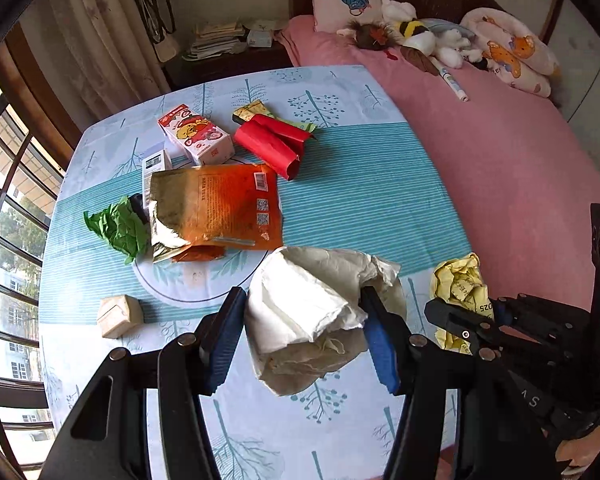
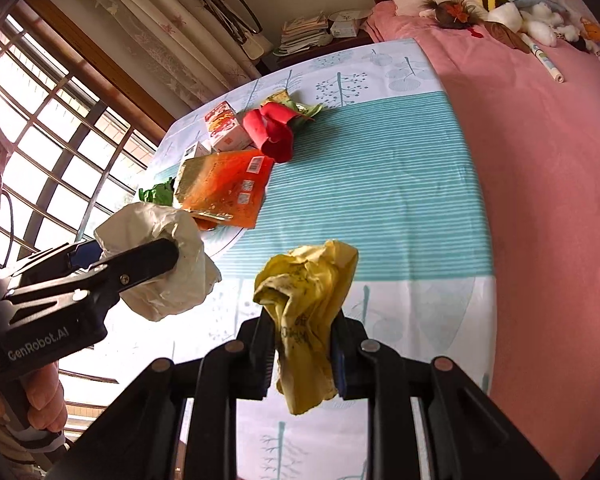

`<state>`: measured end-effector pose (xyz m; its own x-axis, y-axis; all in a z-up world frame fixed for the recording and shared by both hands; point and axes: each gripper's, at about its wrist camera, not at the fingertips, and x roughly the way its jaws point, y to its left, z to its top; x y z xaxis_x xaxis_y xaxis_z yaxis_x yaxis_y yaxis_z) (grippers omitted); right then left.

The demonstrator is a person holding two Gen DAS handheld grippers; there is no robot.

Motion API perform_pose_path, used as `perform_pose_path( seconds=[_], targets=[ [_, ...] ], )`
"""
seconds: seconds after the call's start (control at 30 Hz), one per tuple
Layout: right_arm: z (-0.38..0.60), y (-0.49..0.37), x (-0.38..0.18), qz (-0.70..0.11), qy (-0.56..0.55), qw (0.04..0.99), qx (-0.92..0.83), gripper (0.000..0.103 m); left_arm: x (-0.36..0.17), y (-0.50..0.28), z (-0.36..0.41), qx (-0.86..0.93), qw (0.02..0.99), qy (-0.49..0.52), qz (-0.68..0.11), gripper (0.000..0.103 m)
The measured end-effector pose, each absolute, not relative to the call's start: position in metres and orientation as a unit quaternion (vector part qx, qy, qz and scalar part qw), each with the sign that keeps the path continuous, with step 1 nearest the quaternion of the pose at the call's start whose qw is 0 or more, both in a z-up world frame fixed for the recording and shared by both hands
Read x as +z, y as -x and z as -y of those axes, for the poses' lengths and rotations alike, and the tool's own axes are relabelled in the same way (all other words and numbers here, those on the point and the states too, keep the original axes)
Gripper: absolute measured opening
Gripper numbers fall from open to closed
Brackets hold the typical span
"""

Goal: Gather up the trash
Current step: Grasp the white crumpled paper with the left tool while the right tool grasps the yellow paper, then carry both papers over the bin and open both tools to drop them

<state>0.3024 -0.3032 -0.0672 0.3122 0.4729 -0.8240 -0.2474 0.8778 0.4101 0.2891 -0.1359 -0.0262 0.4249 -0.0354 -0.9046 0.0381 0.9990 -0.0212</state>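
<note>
Several wrappers (image 1: 216, 212) (tablecloth (image 1: 360, 184)), pink bed (image 1: 500, 160)

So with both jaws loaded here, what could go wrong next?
The bulky crumpled white paper bulges well past the left gripper, so it may slip free. The crumpled yellow paper hangs loose below the right gripper and could snag. No bin is in view.
</note>
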Motion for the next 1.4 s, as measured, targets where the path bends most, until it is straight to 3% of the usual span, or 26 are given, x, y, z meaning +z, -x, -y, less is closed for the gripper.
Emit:
perform_pose_path(
  seconds=[0.37, 0.77, 1.13, 1.4],
  targets=[
    [0.238, -0.143, -0.030, -0.502, -0.136, 0.838, 0.166, 0.022, 0.007, -0.123, 0.057, -0.071, 0.866, -0.016, -0.494, 0.056],
    [0.181, -0.018, -0.038, -0.538, -0.119, 0.823, 0.140, 0.022, -0.021, -0.018, 0.008, -0.100, 0.849, -0.007, -0.519, 0.056],
    [0.179, 0.017, -0.088, -0.596, -0.118, 0.785, 0.122, 0.022, -0.091, 0.015, 0.011, -0.101, 0.811, 0.015, -0.576, 0.056],
    [0.192, 0.011, -0.186, -0.634, -0.164, 0.749, 0.102, 0.023, -0.193, 0.013, 0.017, -0.083, 0.781, 0.031, -0.618, 0.056]
  ],
)
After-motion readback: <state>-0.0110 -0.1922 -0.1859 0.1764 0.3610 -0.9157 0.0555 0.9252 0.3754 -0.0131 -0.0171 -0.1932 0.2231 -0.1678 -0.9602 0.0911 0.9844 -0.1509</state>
